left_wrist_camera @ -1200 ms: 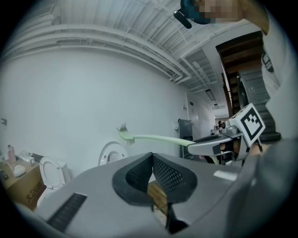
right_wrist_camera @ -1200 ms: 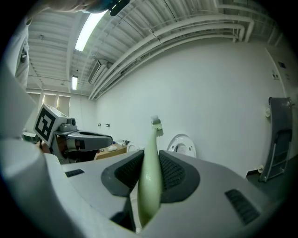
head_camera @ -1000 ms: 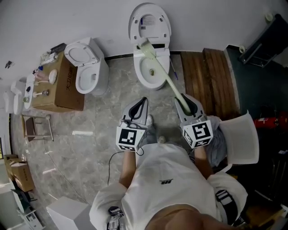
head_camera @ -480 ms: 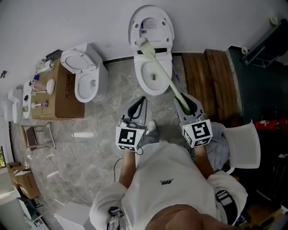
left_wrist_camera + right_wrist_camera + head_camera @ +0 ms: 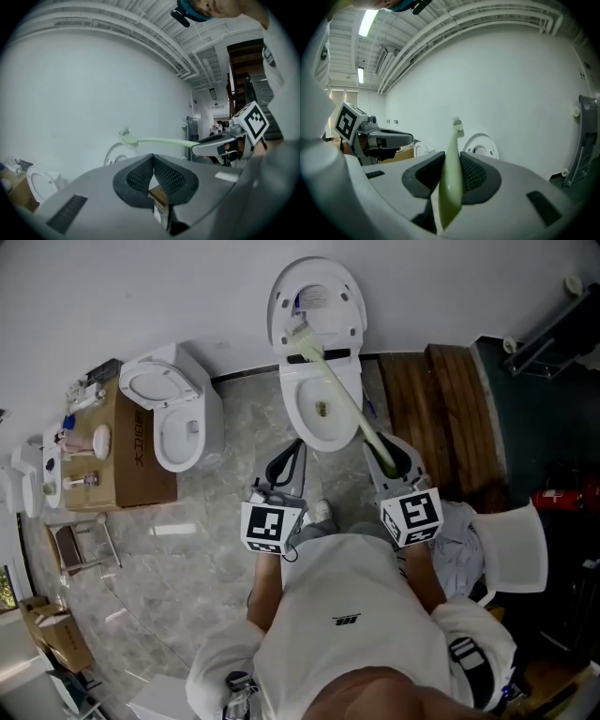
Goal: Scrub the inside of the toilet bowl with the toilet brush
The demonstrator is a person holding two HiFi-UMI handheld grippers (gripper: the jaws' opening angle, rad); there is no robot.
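Observation:
A white toilet (image 5: 319,432) with its lid (image 5: 319,301) raised stands against the far wall in the head view. My right gripper (image 5: 387,462) is shut on the pale green handle of the toilet brush (image 5: 339,390), which slants up and left over the bowl. Its bristle head (image 5: 298,338) hangs at the back of the bowl, by the lid hinge. In the right gripper view the handle (image 5: 451,178) runs between the pads to the bristle head (image 5: 458,125). My left gripper (image 5: 291,465) is shut and empty, held before the bowl's front left; its view shows the brush (image 5: 154,141).
A second white toilet (image 5: 173,418) stands to the left beside a cardboard box (image 5: 127,446) with small items on top. Wooden planks (image 5: 436,418) lie to the right of the bowl, with a white chair (image 5: 511,554) nearer me. The floor (image 5: 187,540) is grey marble tile.
The brush and both grippers hold nearly the same place in the picture, while the head view has shifted so the toilets sit slightly lower and further left.

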